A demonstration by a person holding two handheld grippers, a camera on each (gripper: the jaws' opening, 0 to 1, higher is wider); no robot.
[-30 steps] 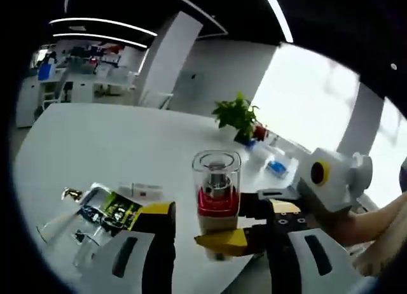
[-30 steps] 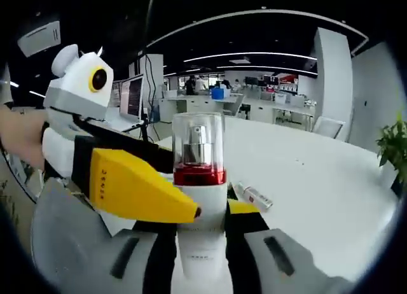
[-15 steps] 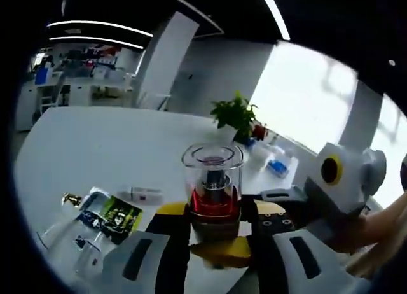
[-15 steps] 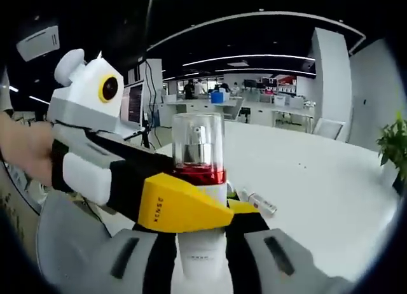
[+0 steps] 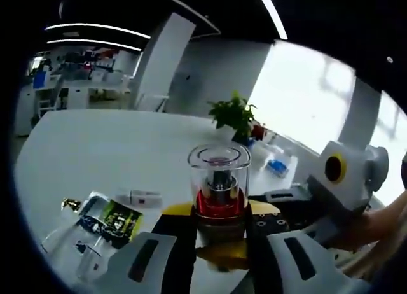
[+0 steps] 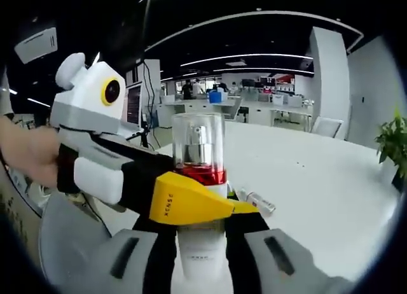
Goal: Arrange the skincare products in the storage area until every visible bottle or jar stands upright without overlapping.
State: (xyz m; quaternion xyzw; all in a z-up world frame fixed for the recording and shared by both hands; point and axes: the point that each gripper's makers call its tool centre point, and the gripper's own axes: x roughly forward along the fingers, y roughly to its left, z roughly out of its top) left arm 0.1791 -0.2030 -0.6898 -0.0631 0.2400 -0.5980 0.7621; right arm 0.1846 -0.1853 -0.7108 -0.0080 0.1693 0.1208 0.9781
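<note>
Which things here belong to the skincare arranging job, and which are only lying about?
Job: pump bottle with clear cap, held by right gripper; left gripper at it; small tube; packets.
Lying about: potted plant; distant desks.

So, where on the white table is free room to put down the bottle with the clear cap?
The white table is bare between the potted green plant and the flat-lying packets, and also beyond the small lying tube. It is crowded around the clear-capped bottle, where both grippers meet.
</note>
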